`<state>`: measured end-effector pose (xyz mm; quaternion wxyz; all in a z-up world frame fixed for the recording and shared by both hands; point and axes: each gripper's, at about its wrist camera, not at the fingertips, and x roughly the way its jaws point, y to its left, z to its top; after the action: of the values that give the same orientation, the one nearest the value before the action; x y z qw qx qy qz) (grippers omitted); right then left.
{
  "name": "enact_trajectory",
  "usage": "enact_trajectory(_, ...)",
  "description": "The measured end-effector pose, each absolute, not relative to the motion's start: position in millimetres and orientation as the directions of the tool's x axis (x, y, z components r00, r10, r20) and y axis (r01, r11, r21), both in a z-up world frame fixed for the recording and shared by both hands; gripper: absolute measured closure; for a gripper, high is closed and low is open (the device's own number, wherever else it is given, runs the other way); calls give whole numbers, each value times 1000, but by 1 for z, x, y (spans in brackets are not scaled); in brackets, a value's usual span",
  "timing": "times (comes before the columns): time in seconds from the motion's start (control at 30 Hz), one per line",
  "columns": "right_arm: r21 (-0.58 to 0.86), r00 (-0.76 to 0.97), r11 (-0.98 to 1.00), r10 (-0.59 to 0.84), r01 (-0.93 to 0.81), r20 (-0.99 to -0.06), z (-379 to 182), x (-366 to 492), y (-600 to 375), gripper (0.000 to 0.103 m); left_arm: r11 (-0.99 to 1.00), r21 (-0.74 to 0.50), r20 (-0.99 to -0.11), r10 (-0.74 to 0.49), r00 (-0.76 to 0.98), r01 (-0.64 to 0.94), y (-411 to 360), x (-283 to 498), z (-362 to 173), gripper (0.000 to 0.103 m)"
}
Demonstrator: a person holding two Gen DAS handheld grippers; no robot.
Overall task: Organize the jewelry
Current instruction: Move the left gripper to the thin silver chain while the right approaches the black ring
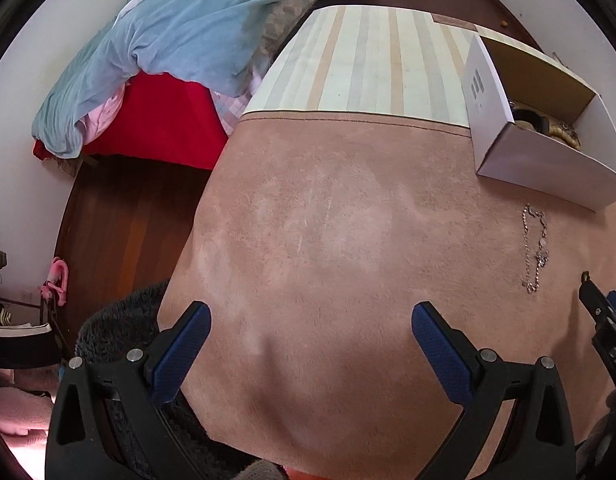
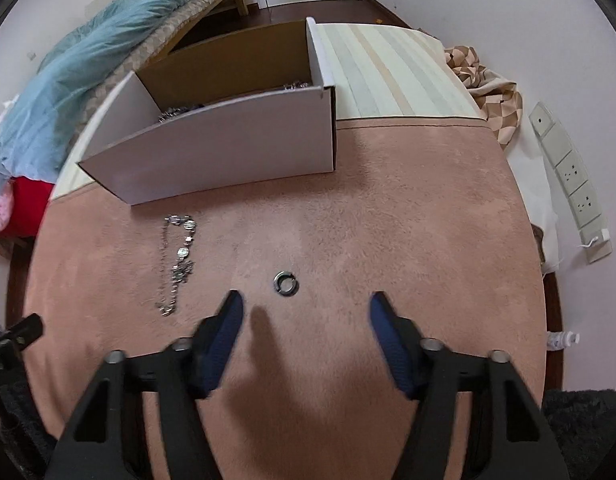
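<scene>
A silver chain necklace [image 2: 176,264] lies stretched on the pink suede mat [image 2: 388,220], in front of a white cardboard box [image 2: 228,148] that holds other jewelry. A small silver ring [image 2: 285,283] lies on the mat just ahead of my right gripper [image 2: 306,304], which is open and empty above the mat. My left gripper [image 1: 310,316] is open and empty over bare mat; the necklace [image 1: 535,250] and the box [image 1: 548,156] are to its right. The tip of the right gripper [image 1: 600,312] shows at the right edge of the left wrist view.
A striped pale mat [image 2: 388,72] lies behind the pink one. A bed with a blue duvet [image 1: 180,40] and a red sheet [image 1: 156,120] stands at the left. Wall sockets [image 2: 568,172] and a checked cloth [image 2: 488,88] are at the right. A dark fluffy cushion [image 1: 120,328] borders the near edge.
</scene>
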<state>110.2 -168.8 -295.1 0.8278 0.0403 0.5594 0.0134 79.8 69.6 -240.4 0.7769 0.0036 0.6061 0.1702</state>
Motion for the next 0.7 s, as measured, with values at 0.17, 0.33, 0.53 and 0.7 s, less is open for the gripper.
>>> enact_trajectory(0.17, 32, 421, 1000, 29, 0, -907, -296, 114, -161, 88, 946, 217, -937, 271, 221, -240, 64, 88, -239, 0)
enact_trajectory(0.33, 46, 428, 999, 43, -3, -903, -293, 114, -167, 92, 960, 193, -942, 240, 236, -204, 49, 96, -239, 0)
enact_trajectory(0.53, 80, 430, 994, 37, 81, -902, -283, 104, -207, 92, 993, 84, -957, 102, 272, -77, 1, 107, -243, 1)
enact_trajectory(0.7, 78, 425, 987, 12, 138, -905, -280, 95, -238, 92, 999, 18, -964, 5, 265, 45, -45, 114, -261, 2)
